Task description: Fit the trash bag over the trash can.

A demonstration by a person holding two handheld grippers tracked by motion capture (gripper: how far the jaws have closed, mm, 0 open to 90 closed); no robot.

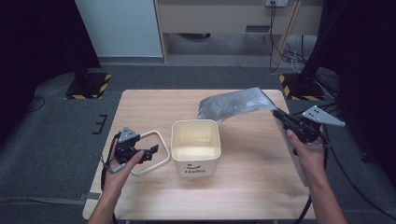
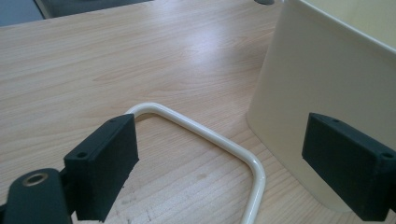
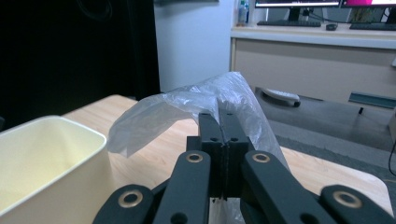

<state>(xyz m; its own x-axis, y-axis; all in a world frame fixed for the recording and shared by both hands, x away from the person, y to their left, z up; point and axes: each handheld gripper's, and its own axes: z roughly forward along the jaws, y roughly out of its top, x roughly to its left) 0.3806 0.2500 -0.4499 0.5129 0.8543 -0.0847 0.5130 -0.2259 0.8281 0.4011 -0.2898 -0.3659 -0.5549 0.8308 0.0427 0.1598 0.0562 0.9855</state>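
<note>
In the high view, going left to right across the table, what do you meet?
Left gripper, jaws open over the cream handle loop → cream bin marked Hello → clear plastic bag held up above the table → right gripper, shut on the bag's edge.

black jaws (brass-ringed pivots), grey three-cornered plates

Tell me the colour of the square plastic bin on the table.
Cream plastic bin, clearest in the high view.
</note>
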